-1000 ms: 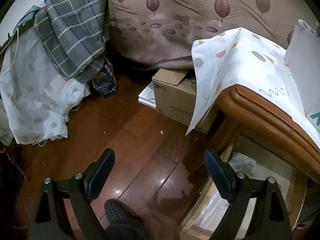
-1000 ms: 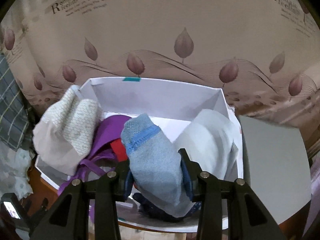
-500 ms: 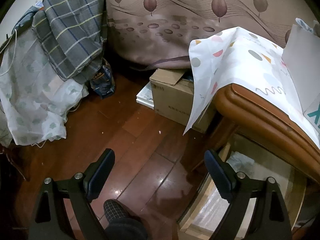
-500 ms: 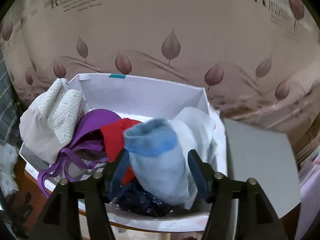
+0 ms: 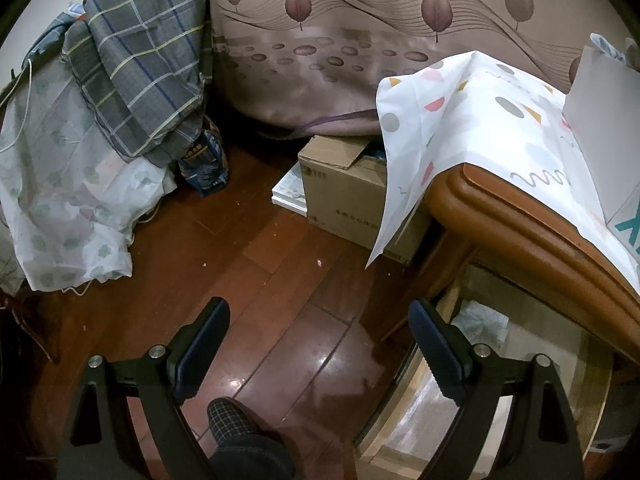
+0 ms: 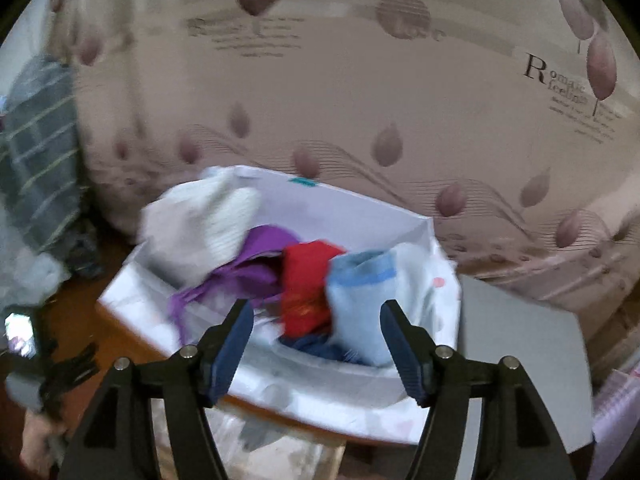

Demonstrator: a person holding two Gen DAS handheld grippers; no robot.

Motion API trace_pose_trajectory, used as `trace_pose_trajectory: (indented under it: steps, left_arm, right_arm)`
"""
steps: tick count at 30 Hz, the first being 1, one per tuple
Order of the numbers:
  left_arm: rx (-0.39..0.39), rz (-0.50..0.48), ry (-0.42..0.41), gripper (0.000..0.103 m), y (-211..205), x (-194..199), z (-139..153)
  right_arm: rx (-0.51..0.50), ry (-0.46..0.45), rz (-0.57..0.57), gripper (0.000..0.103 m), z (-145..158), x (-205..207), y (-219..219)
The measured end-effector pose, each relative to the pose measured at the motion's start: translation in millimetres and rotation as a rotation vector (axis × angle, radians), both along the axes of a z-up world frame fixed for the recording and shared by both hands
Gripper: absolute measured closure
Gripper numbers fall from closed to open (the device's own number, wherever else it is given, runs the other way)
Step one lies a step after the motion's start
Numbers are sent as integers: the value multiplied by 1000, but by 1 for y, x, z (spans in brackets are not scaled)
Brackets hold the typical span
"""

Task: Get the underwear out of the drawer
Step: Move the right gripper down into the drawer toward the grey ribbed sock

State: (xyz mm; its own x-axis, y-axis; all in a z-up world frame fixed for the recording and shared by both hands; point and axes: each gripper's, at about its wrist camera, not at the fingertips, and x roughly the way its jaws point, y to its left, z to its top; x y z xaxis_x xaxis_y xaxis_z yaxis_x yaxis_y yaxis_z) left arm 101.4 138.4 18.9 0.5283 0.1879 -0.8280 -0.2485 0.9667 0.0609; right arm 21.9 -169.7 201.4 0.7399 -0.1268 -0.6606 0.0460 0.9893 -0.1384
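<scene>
In the right wrist view a white box (image 6: 328, 210) on the table holds underwear: a white piece (image 6: 208, 224), a purple piece (image 6: 256, 268), a red piece (image 6: 306, 292), a light blue piece (image 6: 360, 300) and a dark blue piece (image 6: 320, 350). My right gripper (image 6: 316, 320) is open and empty, in front of and above the box; the view is blurred. My left gripper (image 5: 319, 320) is open and empty above the wooden floor (image 5: 224, 256). The open drawer (image 5: 492, 344) sits below the wooden table edge (image 5: 532, 224), at the lower right, with pale fabric inside.
A patterned cloth (image 5: 460, 128) covers the table. A cardboard box (image 5: 344, 188) stands on the floor by the curtain (image 5: 340, 48). Plaid fabric (image 5: 140, 60) and a white floral sheet (image 5: 60, 208) lie left. A slippered foot (image 5: 240, 440) is between my left fingers.
My right gripper has opened, let go of the light blue underwear into the white box and pulled back. The left gripper has barely moved.
</scene>
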Motion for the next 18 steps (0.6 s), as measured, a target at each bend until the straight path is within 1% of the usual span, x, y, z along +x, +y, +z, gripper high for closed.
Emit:
trace_pose_trajectory:
  steps: [3, 6, 8, 10, 11, 12, 14, 15, 18]
  left_arm:
    - [-2, 13, 0, 14, 2, 0, 0]
    - [-4, 34, 3, 14, 8, 1, 1]
    - [-13, 48, 11, 14, 13, 1, 0]
    - [-27, 58, 17, 14, 16, 1, -1]
    - [-28, 62, 21, 14, 18, 1, -1]
    - [-29, 65, 22, 14, 19, 1, -2]
    - [-28, 69, 25, 14, 21, 2, -2]
    - [-30, 69, 25, 14, 21, 1, -2]
    - [-31, 77, 30, 14, 24, 3, -3]
  right_arm:
    - [-10, 36, 84, 35, -18, -22, 12]
    - [-53, 96, 176, 35, -45, -37, 24]
    - [-88, 164, 248, 35, -73, -43, 35]
    - [-93, 228, 293, 35, -101, -43, 39]
    - [-85, 280, 315, 35, -120, -41, 42]
    - [-83, 315, 323, 35, -132, -40, 45]
    - [-85, 395, 336, 35, -170, -32, 51]
    - [-87, 419, 345, 35, -181, -29, 53]
    - [-132, 488, 363, 35, -228, -12, 64]
